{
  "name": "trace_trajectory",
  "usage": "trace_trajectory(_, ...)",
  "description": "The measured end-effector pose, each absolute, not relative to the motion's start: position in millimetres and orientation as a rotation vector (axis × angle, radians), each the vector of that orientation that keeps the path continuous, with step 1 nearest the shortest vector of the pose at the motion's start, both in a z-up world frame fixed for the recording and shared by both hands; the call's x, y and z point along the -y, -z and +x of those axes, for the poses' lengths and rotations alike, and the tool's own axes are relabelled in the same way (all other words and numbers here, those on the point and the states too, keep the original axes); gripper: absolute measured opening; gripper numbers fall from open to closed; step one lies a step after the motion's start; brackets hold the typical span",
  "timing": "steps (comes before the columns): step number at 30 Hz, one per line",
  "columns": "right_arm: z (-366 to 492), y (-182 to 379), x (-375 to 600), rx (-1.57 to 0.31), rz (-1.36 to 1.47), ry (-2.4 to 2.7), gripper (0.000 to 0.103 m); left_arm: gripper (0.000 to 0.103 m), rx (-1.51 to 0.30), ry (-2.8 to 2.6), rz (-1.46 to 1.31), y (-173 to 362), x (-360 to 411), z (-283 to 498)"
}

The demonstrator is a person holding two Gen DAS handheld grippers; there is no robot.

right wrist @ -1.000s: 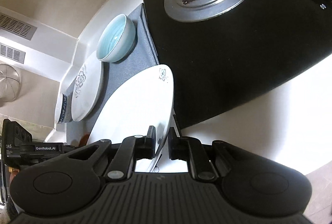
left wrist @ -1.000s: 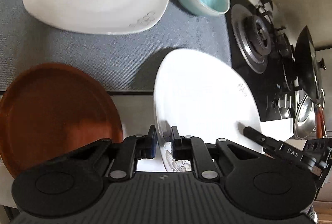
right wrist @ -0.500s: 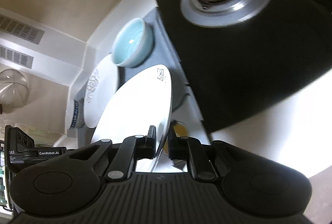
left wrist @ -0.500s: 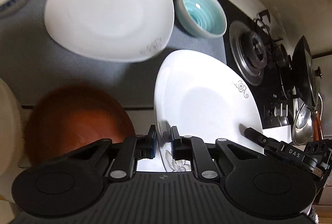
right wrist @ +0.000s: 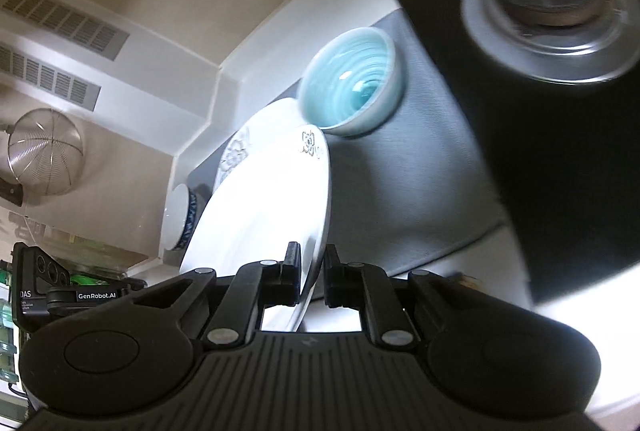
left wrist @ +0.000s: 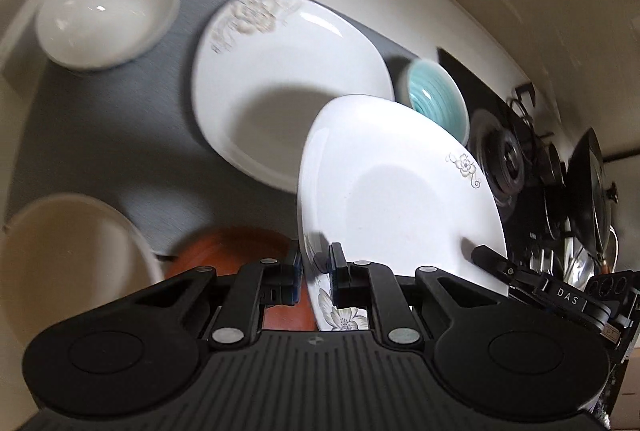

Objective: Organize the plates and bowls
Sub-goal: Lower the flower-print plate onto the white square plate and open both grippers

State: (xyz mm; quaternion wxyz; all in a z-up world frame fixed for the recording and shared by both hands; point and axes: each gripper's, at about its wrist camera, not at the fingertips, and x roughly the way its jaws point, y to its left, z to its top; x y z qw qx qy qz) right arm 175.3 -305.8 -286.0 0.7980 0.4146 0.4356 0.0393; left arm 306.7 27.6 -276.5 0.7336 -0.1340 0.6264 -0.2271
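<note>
Since the earlier frames, the held white plate [left wrist: 400, 199] had been carried from beside the stove across toward the second white plate [left wrist: 280, 79], and it overlapped that plate's near right edge in the left wrist view. Landmark for this report was the second white plate, lying flat on the grey mat [left wrist: 112, 135] on the desk.

Left of it stood a white bowl [left wrist: 106, 11]; nearer and left sat a cream bowl [left wrist: 68, 263], with a brown plate [left wrist: 236, 251] beside it, below the landmark. The left gripper [left wrist: 316, 263] had its jaws closed on the near rim of the held plate, by the floral print. Right of the landmark sat a turquoise bowl [left wrist: 436, 99], partly hidden behind the held plate. The right gripper [right wrist: 312, 271] straddled the opposite rim, and its jaws appeared clamped on it; the plate was tilted and raised off the mat. Farther right lay the stove burner [right wrist: 552, 27].
</note>
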Motion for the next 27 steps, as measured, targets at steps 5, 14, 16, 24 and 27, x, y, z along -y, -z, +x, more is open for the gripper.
trace_trajectory(5,206.9,289.7,287.6,-0.948,0.873,-0.109,0.012,0.015,-1.36,0.482,-0.274,275.0,-45.8,327.6)
trace_trajectory(14,256.4,294.7,266.9,-0.953,0.836,-0.105,0.012,0.018,-1.37,0.445,-0.282,290.1,-61.0,365.1)
trace_trajectory(16,263.5,296.2,264.3,-0.954,0.822,-0.099,0.012,0.018,-1.364,0.452,-0.269,292.0,-61.1,371.9)
trace_trajectory(24,279.8,307.1,259.1,-0.969,0.79,-0.065,0.012,0.019,-1.375,0.463,-0.246,304.5,-59.2,391.1)
trace_trajectory(27,283.0,311.4,260.4,-0.959,0.798,-0.073,0.013,0.02,-1.353,0.468,-0.226,307.6,-59.5,393.8)
